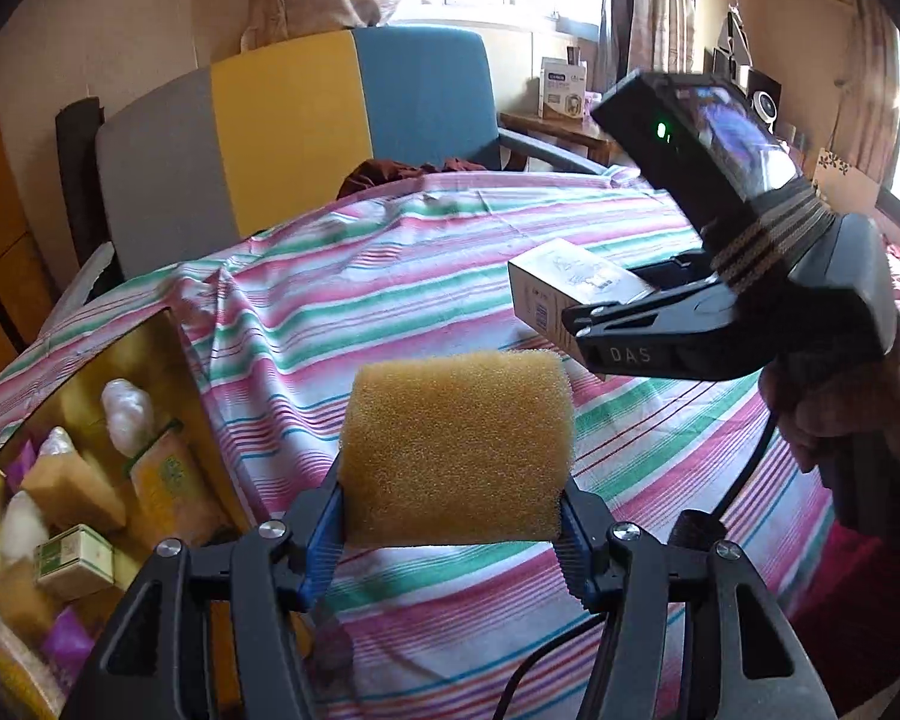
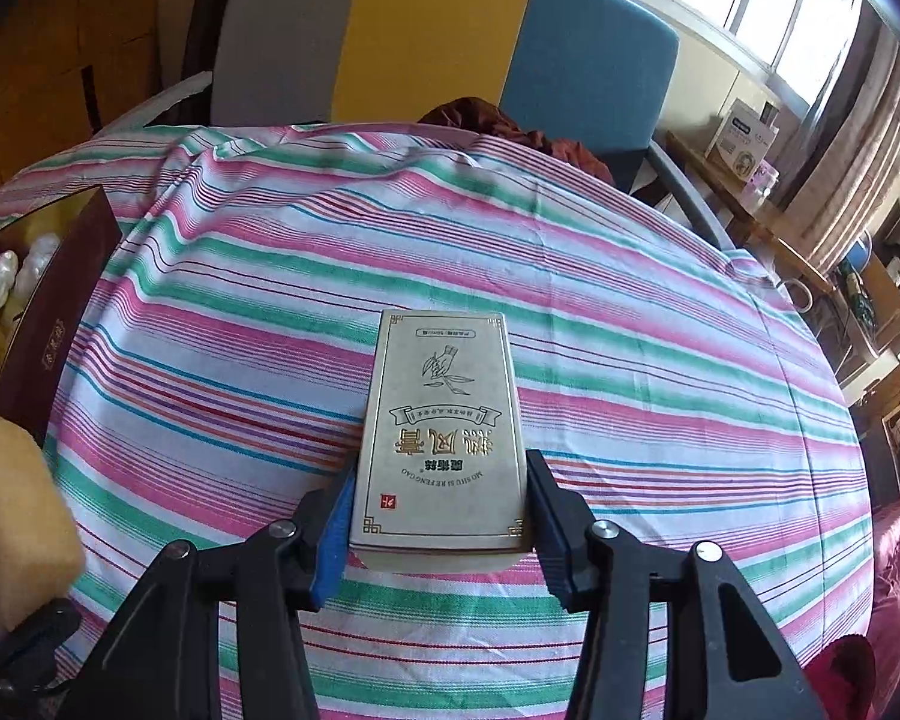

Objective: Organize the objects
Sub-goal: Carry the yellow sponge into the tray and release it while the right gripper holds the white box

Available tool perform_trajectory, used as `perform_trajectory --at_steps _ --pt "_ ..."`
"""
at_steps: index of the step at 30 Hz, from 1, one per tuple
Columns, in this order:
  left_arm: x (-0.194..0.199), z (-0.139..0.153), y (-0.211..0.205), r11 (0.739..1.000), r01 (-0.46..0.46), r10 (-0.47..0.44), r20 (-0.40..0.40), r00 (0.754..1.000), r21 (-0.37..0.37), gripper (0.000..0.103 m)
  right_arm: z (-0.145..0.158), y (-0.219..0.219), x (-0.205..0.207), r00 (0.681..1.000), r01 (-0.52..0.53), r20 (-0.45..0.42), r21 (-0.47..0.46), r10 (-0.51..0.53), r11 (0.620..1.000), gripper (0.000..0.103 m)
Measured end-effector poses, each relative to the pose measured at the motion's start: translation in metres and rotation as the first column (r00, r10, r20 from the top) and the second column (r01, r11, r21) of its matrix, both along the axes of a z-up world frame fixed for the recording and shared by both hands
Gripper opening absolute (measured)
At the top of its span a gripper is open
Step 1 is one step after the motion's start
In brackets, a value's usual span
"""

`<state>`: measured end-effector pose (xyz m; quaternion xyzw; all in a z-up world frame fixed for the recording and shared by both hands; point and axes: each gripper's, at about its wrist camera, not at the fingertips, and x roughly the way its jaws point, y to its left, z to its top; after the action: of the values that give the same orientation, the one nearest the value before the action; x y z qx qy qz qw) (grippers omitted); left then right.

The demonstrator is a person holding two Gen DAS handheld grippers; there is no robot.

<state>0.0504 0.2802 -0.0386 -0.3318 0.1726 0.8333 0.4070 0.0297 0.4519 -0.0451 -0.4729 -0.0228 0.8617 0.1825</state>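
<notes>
Left claw pinches sponge above striped counter; storage box lies just left, nearer this hand. Right claw grips carton lengthwise, farther away.

Yellow sponge — pink, green, white striped tablecloth.

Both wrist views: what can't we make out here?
- Open box: the left wrist view's edge and the left gripper cut off its near end; the right wrist view shows only a sliver.
- Items inside the box: blurred, labels unreadable.
- Carton underside: hidden by the carton itself in the right wrist view; the right gripper covers its sides.
- Sponge back: faces away in the left wrist view.
- Table under the striped cloth: fully covered.
</notes>
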Motion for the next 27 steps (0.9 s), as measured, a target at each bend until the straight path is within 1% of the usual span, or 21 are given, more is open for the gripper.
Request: perform_trajectory --at_steps 3,6,9,11,14,18,27 --pt "0.0 0.012 -0.017 0.999 -0.021 0.021 -0.005 1.0 0.025 0.06 0.002 -0.006 0.001 1.0 -0.027 -0.01 0.01 0.027 1.0 0.052" --pt "-0.003 0.023 -0.032 0.998 -0.048 0.048 -0.004 0.999 0.05 0.06 0.002 -0.013 0.0 0.999 -0.043 -0.011 0.044 0.044 0.998 0.052" --pt "-0.008 0.03 -0.044 0.994 -0.08 0.08 0.0 0.997 0.07 0.06 0.007 -0.021 0.002 0.997 -0.058 -0.039 0.091 0.062 0.994 0.052" --pt "-0.011 0.033 -0.05 0.992 -0.101 0.101 0.002 0.995 0.079 0.06 0.012 -0.025 0.004 0.996 -0.066 -0.061 0.105 0.072 0.992 0.052" --pt "-0.014 0.033 -0.056 0.989 -0.125 0.125 0.005 0.992 0.08 0.06 0.011 -0.028 0.003 0.995 -0.074 -0.054 0.126 0.082 0.989 0.052" --pt "-0.017 0.03 -0.058 0.987 -0.141 0.14 0.012 0.99 0.077 0.06 0.01 -0.029 0.002 0.995 -0.076 -0.05 0.131 0.083 0.988 0.052" --pt "-0.016 0.026 -0.056 0.988 -0.136 0.134 0.027 0.991 0.067 0.06 0.007 -0.03 0.0 0.995 -0.082 -0.038 0.129 0.087 0.988 0.052"
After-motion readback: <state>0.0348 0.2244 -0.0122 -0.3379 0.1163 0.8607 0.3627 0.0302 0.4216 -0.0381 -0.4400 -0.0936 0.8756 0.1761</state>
